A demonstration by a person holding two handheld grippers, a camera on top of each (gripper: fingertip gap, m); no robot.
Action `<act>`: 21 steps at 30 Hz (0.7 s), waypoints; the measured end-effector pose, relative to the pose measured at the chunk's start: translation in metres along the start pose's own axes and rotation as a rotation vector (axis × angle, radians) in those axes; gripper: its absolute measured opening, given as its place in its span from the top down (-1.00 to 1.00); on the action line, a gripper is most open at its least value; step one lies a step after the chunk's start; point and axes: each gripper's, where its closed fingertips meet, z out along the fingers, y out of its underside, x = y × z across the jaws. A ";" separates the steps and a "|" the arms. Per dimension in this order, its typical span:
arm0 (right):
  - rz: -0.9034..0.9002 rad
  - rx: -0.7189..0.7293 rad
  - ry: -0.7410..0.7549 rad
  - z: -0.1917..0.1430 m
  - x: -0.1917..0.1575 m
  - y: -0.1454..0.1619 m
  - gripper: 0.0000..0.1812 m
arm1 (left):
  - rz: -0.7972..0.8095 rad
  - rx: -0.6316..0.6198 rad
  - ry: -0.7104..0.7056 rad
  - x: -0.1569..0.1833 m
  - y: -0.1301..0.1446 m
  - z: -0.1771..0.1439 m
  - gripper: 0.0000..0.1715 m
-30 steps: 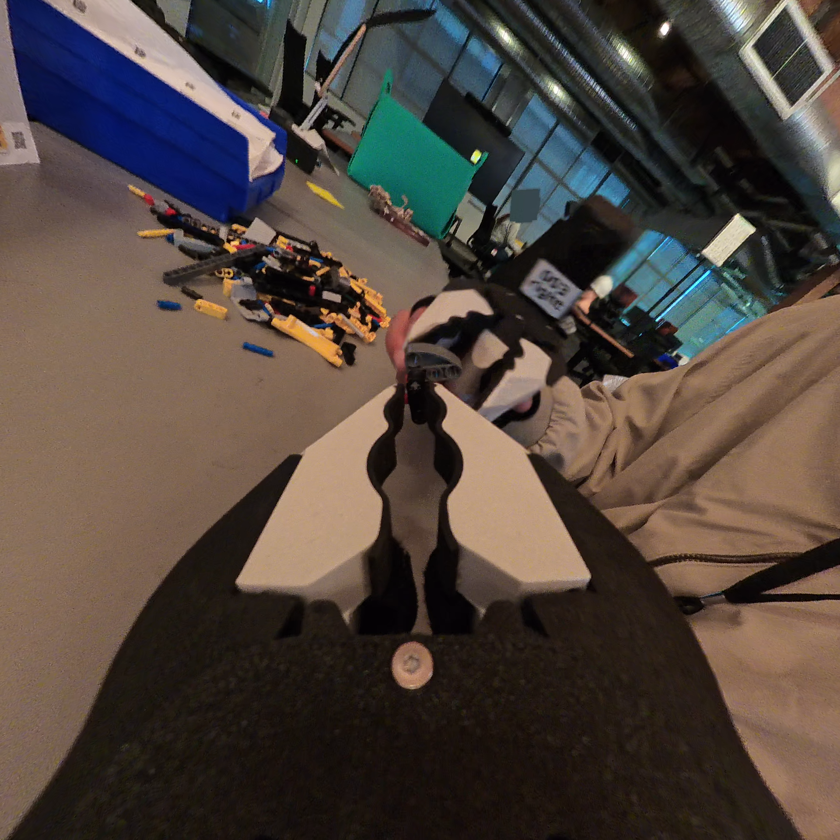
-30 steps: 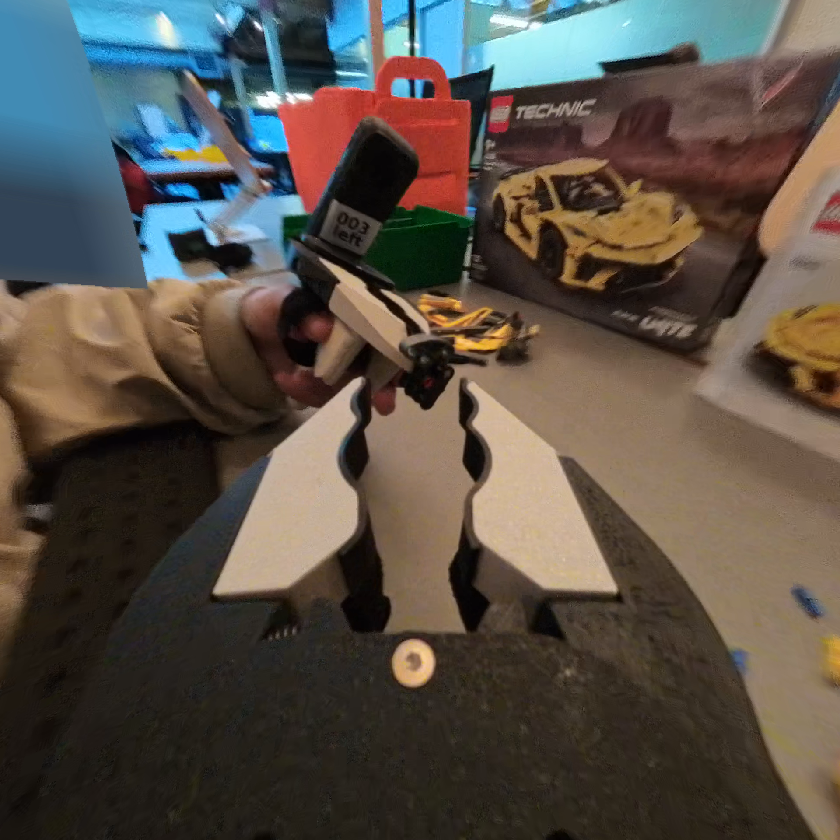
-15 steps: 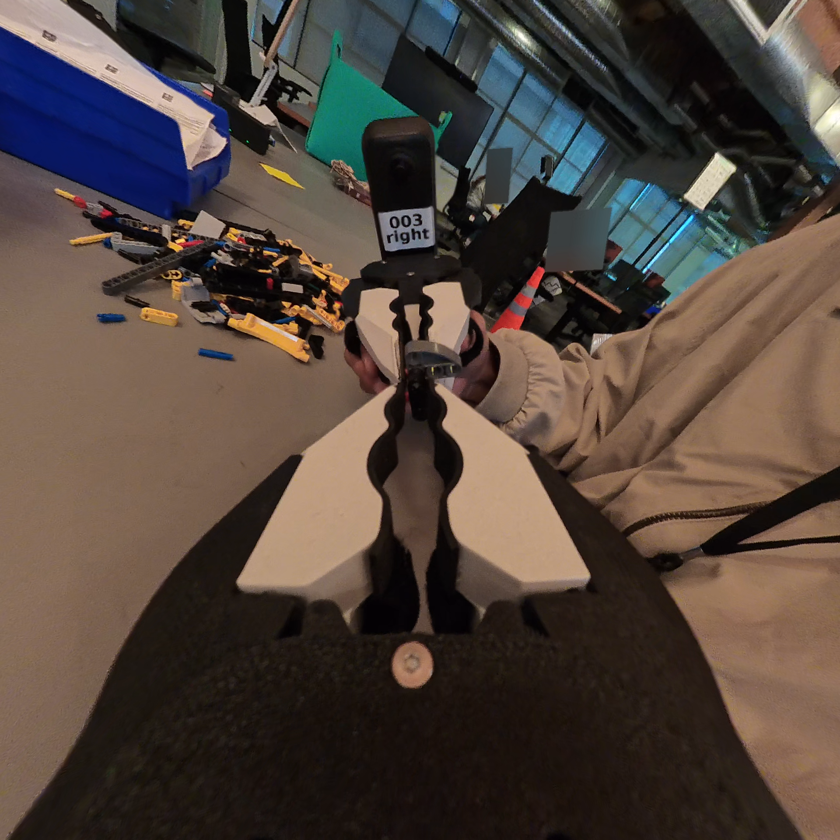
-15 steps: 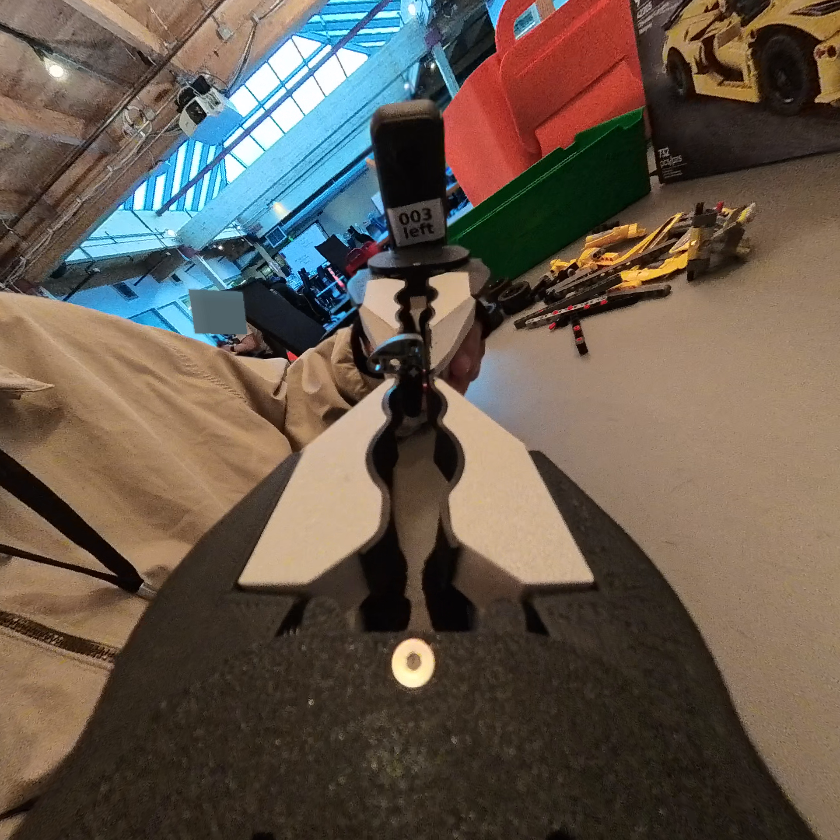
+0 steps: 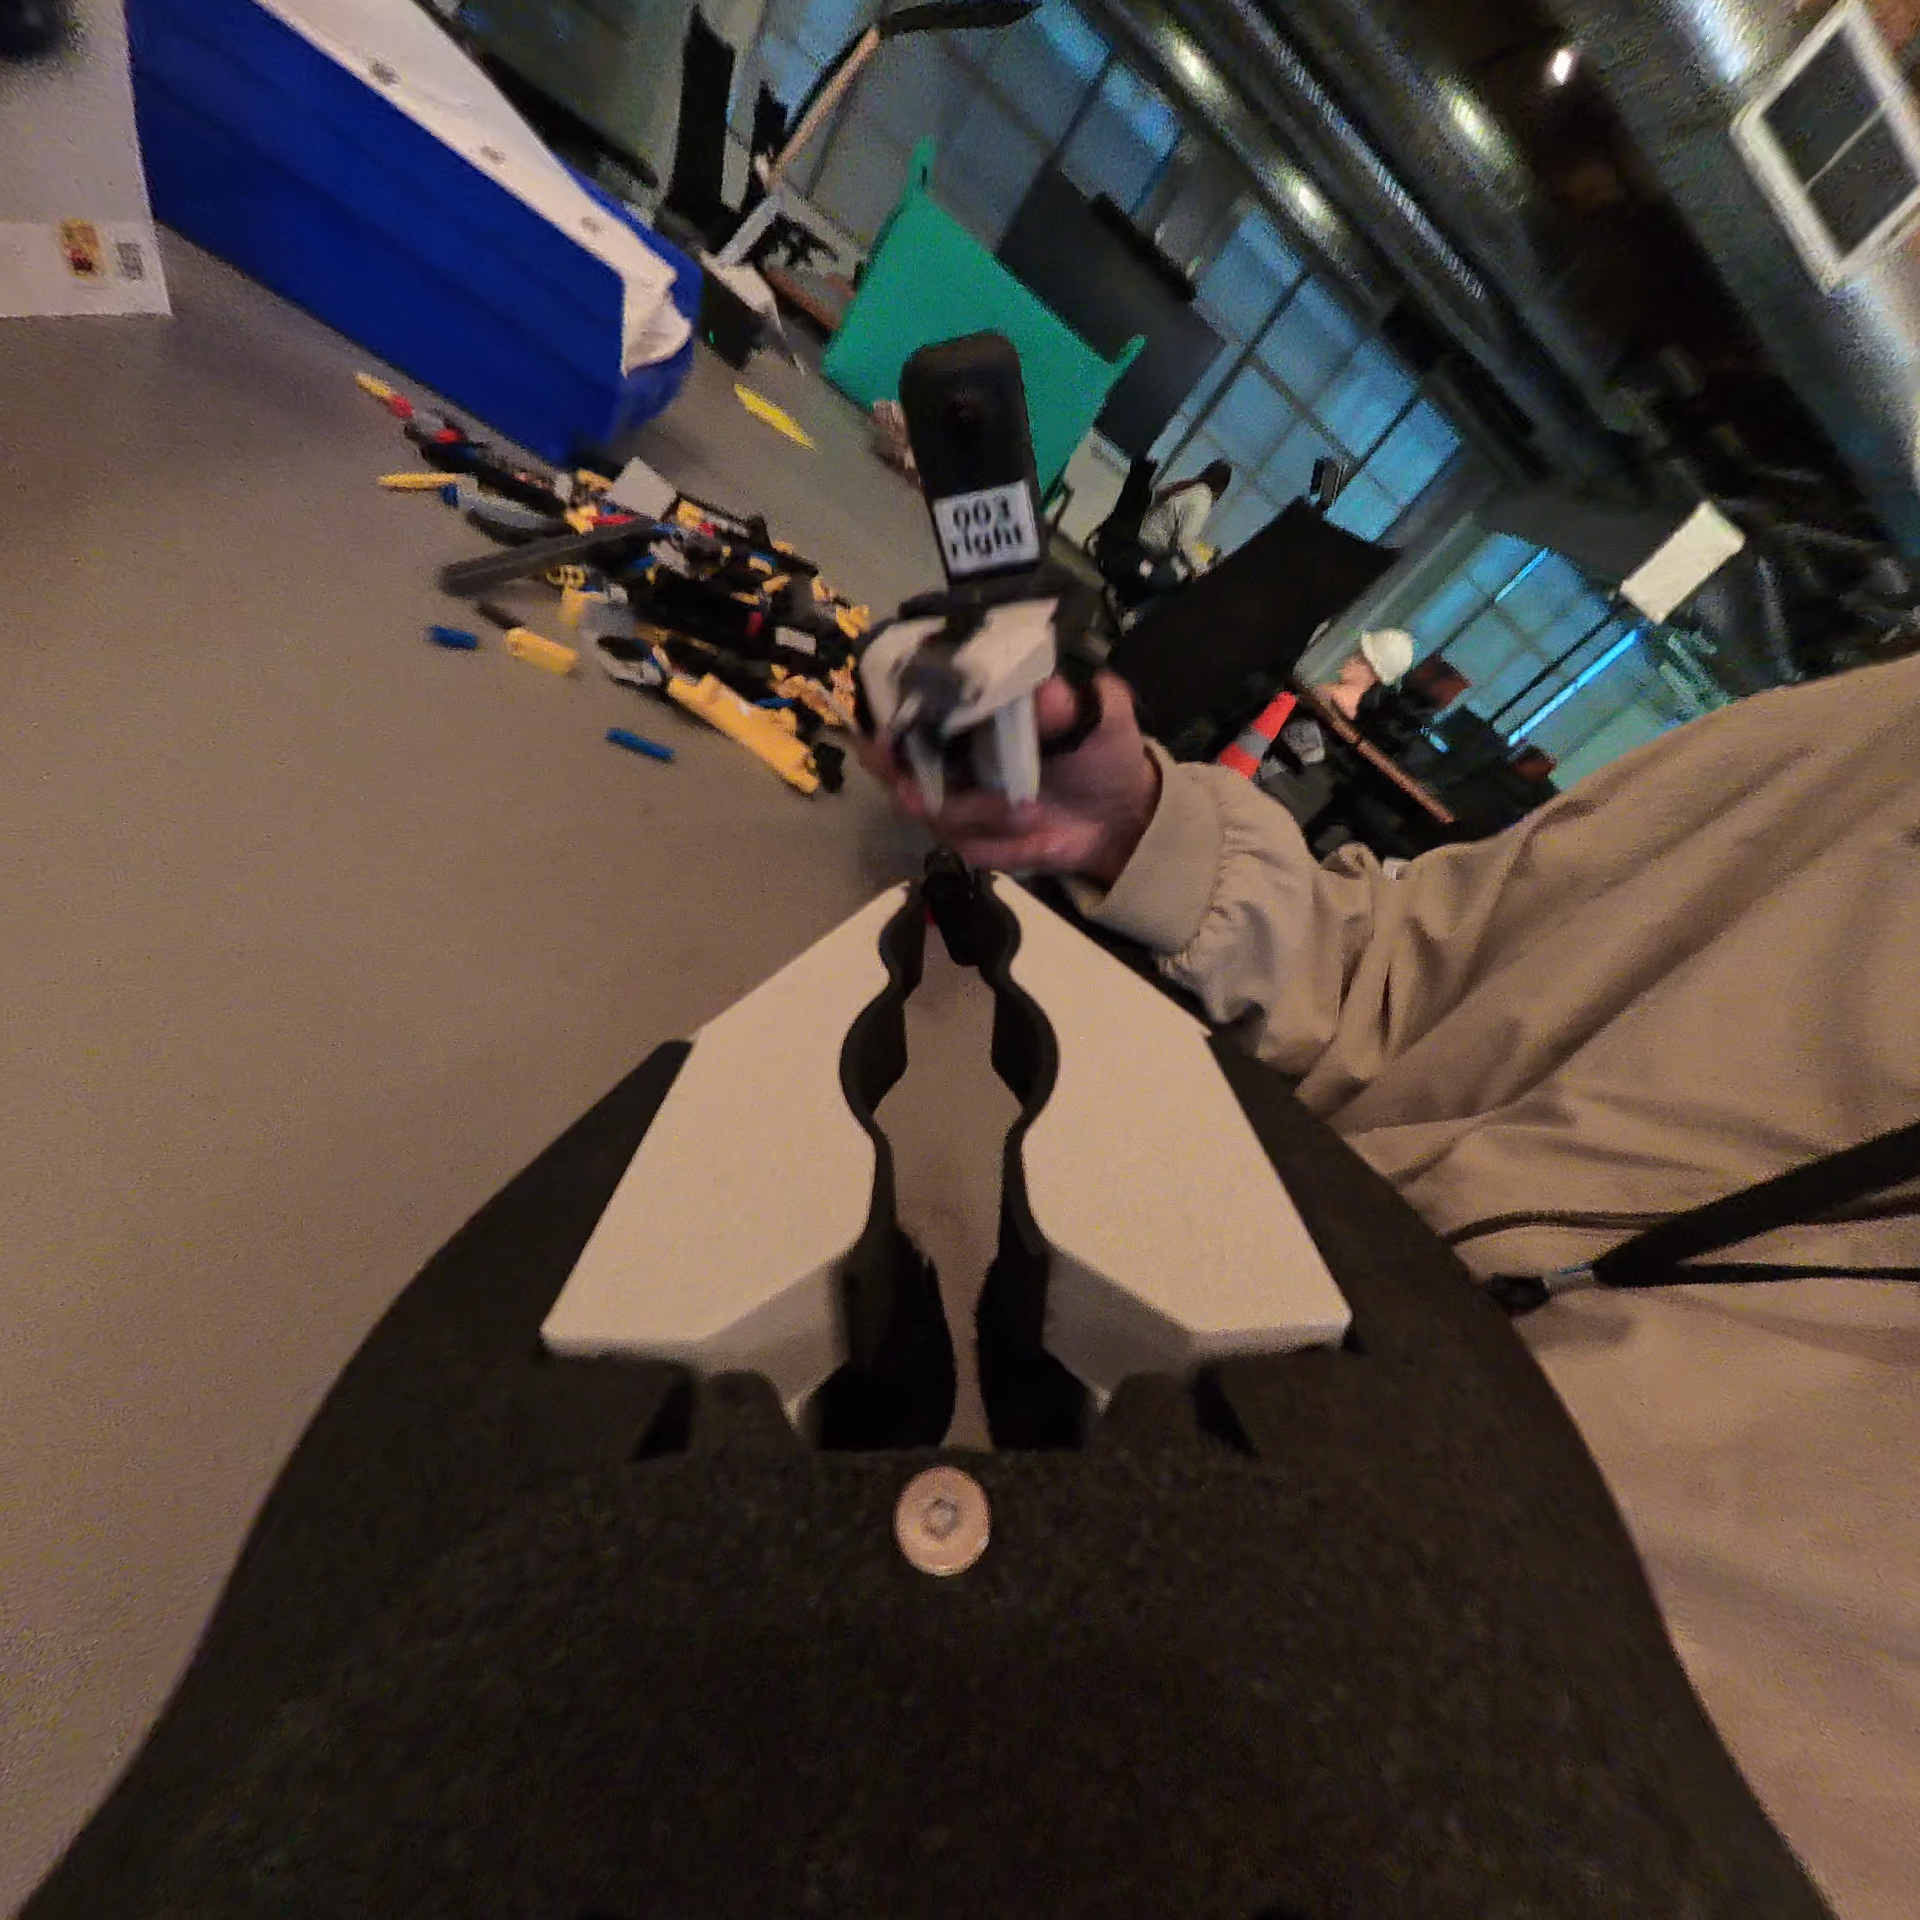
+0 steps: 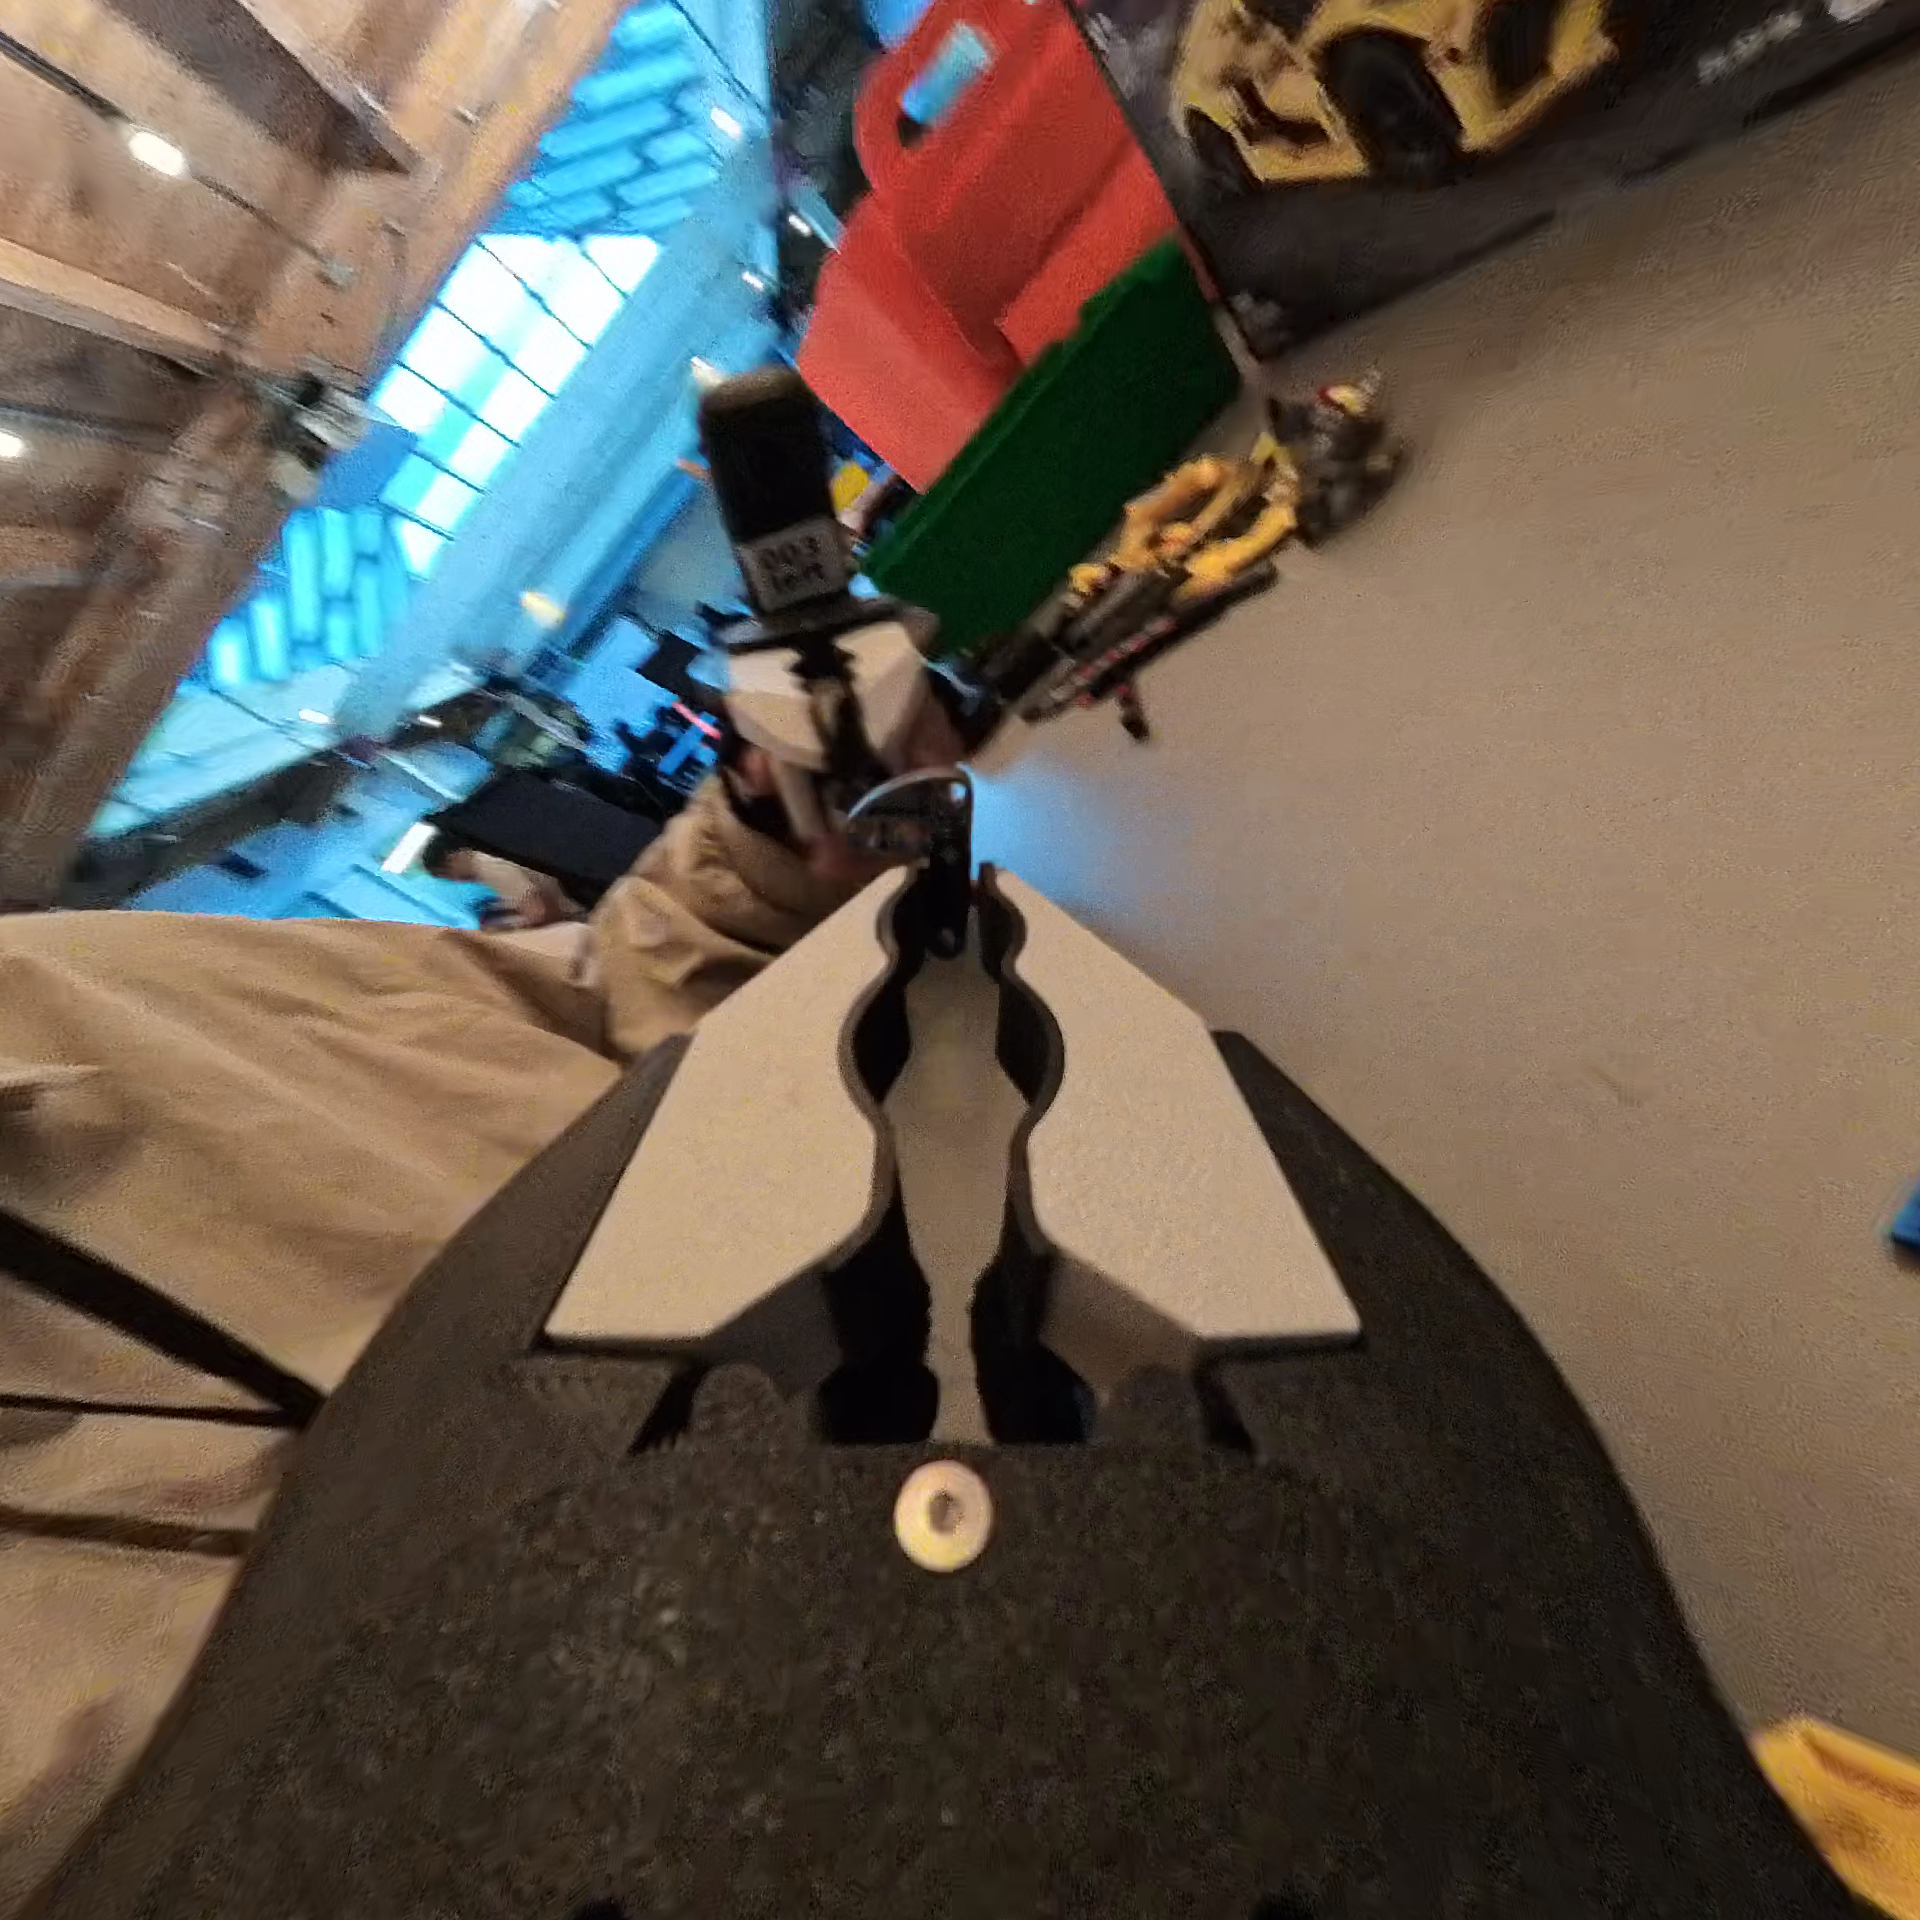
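Left wrist view: my two grippers meet above the tabletop [image 5: 312, 987].
Left gripper [image 5: 958, 914] pinches one small black piece [image 5: 956, 909]; right gripper [image 6: 943, 894] clamps one black-and-grey piece [image 6: 930, 831].

Both grippers meet tip to tip above the table, the left gripper [image 5: 958, 914] and right gripper [image 6: 943, 902] each nearly closed, pinching something small.

A heap of yellow and black building pieces [image 5: 665, 613] lies on the grey table [image 5: 260, 935] just before a blue bin [image 5: 395, 239], a loose blue pin [image 5: 639, 743] near the heap.
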 end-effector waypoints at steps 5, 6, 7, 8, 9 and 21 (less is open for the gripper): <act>-0.174 -0.219 0.216 0.019 0.024 0.040 0.91 | -0.021 -0.011 0.016 0.000 0.004 0.003 0.90; -0.131 -0.215 0.162 0.021 0.017 0.040 0.91 | -0.024 -0.030 0.006 -0.002 0.008 0.004 0.90; -0.084 -0.208 0.096 0.023 0.009 0.040 0.91 | -0.022 -0.056 -0.020 -0.007 0.013 0.005 0.90; -0.045 -0.190 0.052 0.023 0.004 0.037 0.91 | -0.009 -0.086 -0.049 -0.011 0.018 0.007 0.90; -0.018 -0.171 0.024 0.022 0.002 0.034 0.91 | 0.012 -0.111 -0.066 -0.014 0.023 0.008 0.90; -0.195 -0.390 0.244 0.024 0.033 0.069 0.80 | 0.007 -0.026 0.068 0.011 0.010 0.010 0.90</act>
